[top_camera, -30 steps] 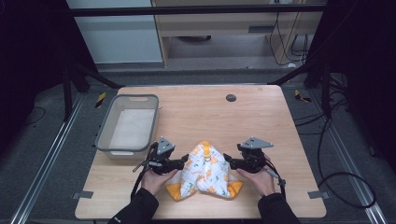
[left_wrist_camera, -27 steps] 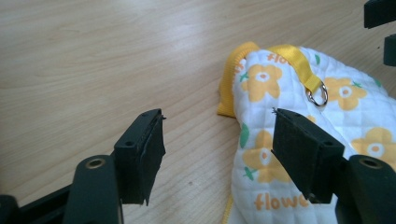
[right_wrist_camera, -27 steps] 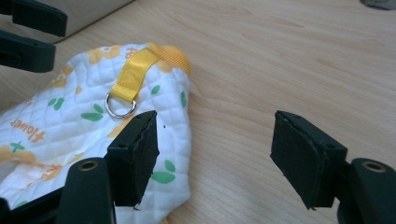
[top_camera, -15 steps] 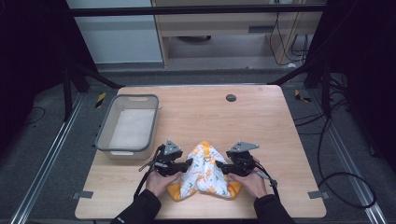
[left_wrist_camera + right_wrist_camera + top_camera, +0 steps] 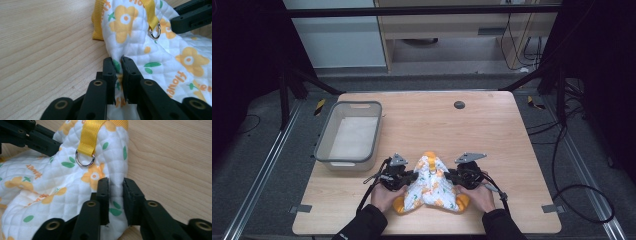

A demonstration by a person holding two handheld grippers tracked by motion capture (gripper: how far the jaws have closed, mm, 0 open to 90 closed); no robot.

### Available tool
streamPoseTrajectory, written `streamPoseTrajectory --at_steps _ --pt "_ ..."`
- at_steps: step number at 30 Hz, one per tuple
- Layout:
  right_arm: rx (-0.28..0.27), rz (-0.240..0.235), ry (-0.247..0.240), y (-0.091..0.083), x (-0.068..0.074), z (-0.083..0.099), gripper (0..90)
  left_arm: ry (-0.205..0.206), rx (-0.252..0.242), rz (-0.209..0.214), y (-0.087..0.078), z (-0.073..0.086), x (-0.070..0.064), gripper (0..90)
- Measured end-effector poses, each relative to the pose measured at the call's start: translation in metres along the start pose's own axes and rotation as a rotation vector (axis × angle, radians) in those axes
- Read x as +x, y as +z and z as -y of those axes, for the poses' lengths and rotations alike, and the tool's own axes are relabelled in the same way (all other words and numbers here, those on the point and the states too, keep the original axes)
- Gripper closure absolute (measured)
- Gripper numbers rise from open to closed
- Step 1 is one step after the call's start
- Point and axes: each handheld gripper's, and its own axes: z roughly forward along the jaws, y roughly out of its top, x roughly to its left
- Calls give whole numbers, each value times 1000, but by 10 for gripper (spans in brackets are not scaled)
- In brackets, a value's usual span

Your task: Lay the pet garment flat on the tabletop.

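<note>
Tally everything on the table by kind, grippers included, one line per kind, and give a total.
Quilted flower-print cloth: 1
Grey bin: 1
Grippers: 2, the left gripper and the right gripper, each pinching a fold of the cloth
Total: 4
</note>
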Motion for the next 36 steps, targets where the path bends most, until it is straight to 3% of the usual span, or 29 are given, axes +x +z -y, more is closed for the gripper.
streamPoseTrajectory --at_steps 4,10,19,25,31,36 --pt "-10 -5 -1 -3 0 -2 833 9 -24 6 -7 -2 -2 854" --pt "-73 -20 -8 -26 4 -8 844 52 -85 6 -30 -11 -10 868" --pt "-170 -24 -52 -54 14 -11 844 73 -193 36 -62 -22 -23 887" --pt "-234 -35 -57 -73 21 -15 842 93 -251 41 -80 -33 -33 890" --pt "-295 -17 -76 -93 25 -33 837 134 -306 36 -97 -52 -40 890" --pt "-328 11 -72 -96 22 -51 828 116 -343 2 -98 -70 -32 889"
